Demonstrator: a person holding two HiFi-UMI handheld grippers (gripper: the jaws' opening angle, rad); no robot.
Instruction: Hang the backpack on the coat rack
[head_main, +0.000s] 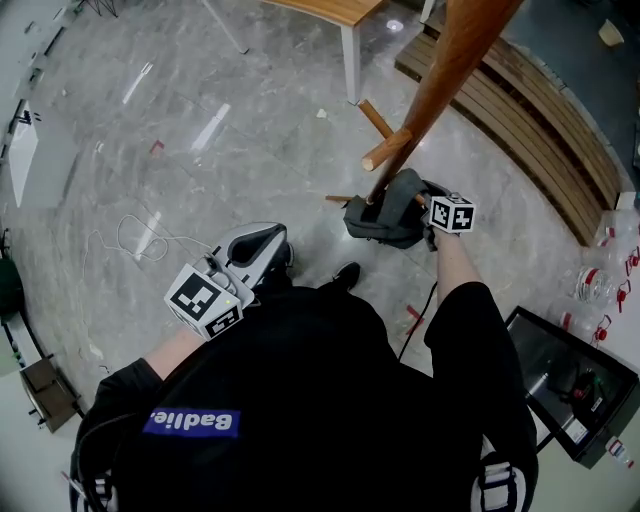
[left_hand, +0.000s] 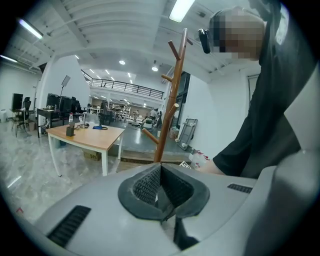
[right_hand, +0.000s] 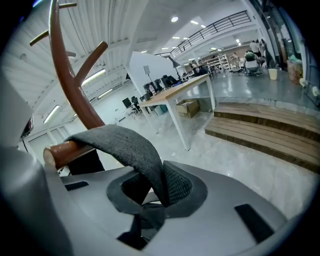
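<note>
Person's black shirt fills the lower head view, with both forearms reaching toward the coat rack.

Left gripper: ribbed pads pressed together, nothing between them. It is held well short of the coat rack, on the side facing the wooden table. It is well apart from the backpack.

Right gripper: jaws clamped on the backpack's grey strap. From the pads the strap arches up and over toward the rack's pole and lies across the top of a wooden peg. The peg's rounded end pokes out under the fabric.

Head view: the right gripper's marker cube sits just beside the backpack, on the side toward the slatted wooden platform. The dark grey backpack is bunched right against the coat rack's pole, below a bare peg. Whether the pack's bottom touches the marble floor cannot be told.

White cable lies on the floor, well apart from the coat rack.
</note>
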